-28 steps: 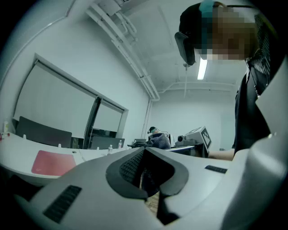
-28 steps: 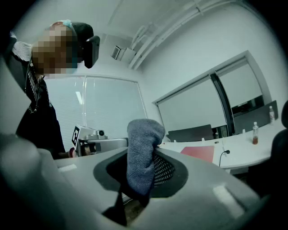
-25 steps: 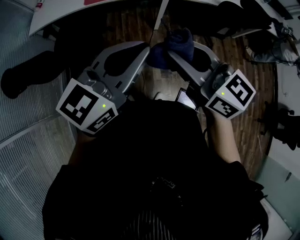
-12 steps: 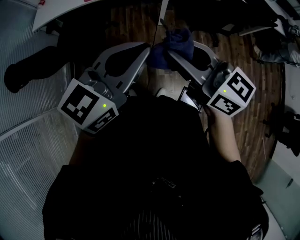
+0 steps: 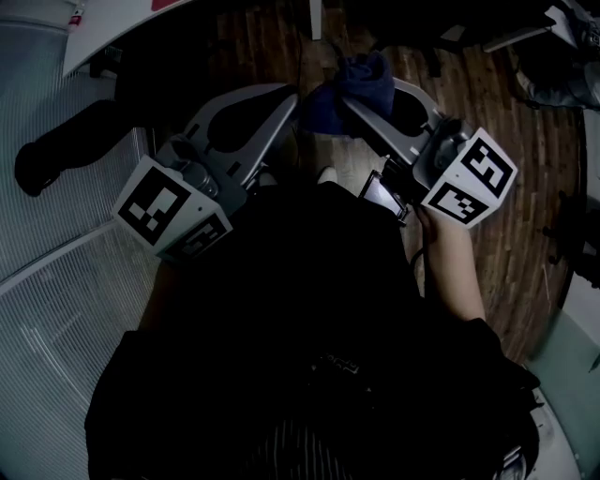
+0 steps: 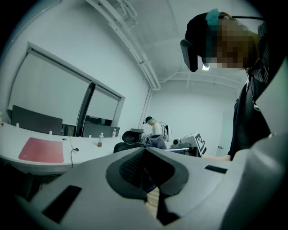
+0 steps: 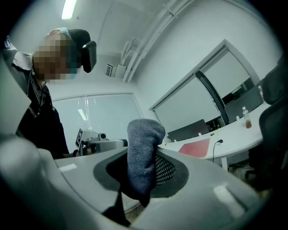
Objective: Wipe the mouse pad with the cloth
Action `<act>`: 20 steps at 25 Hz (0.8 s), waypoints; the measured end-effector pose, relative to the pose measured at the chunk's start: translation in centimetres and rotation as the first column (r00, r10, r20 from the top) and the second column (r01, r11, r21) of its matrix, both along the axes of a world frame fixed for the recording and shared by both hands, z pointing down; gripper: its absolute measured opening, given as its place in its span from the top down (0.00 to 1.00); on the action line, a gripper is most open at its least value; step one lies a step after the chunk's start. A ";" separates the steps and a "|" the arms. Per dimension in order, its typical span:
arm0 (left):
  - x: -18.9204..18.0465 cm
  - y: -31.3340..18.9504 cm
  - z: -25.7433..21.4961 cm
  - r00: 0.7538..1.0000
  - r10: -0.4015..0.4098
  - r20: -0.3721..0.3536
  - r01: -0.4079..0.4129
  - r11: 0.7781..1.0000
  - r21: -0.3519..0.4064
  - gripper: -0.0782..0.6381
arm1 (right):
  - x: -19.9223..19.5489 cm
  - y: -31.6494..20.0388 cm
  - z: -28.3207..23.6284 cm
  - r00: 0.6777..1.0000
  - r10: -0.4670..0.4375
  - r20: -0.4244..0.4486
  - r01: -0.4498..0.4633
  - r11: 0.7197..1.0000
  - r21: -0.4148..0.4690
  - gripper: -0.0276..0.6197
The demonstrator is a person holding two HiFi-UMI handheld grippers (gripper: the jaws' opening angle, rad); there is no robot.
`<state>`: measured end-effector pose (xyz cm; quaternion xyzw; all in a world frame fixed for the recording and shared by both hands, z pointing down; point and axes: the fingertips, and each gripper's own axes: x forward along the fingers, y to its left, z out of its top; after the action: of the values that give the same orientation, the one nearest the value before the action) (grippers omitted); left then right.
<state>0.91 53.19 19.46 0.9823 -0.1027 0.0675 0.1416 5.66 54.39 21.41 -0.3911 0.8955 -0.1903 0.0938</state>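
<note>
Keeps blue cloth [image 7: 143, 148] pinched in closed right gripper [image 7: 141, 179], left gripper [image 6: 152, 193] closed on nothing, drifts both slightly rightward, stays well apart from pink mouse pad [image 6: 41, 150] on far desk [image 6: 90, 155], likely has yet to start wiping.

No words, numbers, labels or brand marks can be read anywhere here.

Wood floor [image 5: 497, 253], white curved desk [image 6: 90, 155], big windows [image 6: 49, 90] & ceiling light [image 7: 68, 8].
</note>
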 end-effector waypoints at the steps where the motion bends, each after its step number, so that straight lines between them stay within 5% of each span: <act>1: 1.1 0.1 -0.3 1.000 0.015 0.015 -0.015 1.000 0.001 0.89 | 1.4 0.2 0.0 1.000 0.015 0.002 -0.015 1.000 -0.006 0.80; 6: 3.8 -1.2 1.1 0.997 0.058 0.053 -0.057 0.998 -0.014 0.89 | 6.6 -0.2 1.5 0.993 0.108 0.052 -0.106 0.994 -0.030 0.80; 20: 6.6 -0.8 2.1 0.973 0.231 0.009 -0.230 0.972 -0.051 0.89 | 6.0 -0.1 0.1 0.980 0.172 -0.096 -0.174 0.985 -0.008 0.80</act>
<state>7.52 52.39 21.54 0.9832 0.0128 0.0931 0.1564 11.62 54.34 21.50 -0.4768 0.8600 -0.1700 0.0640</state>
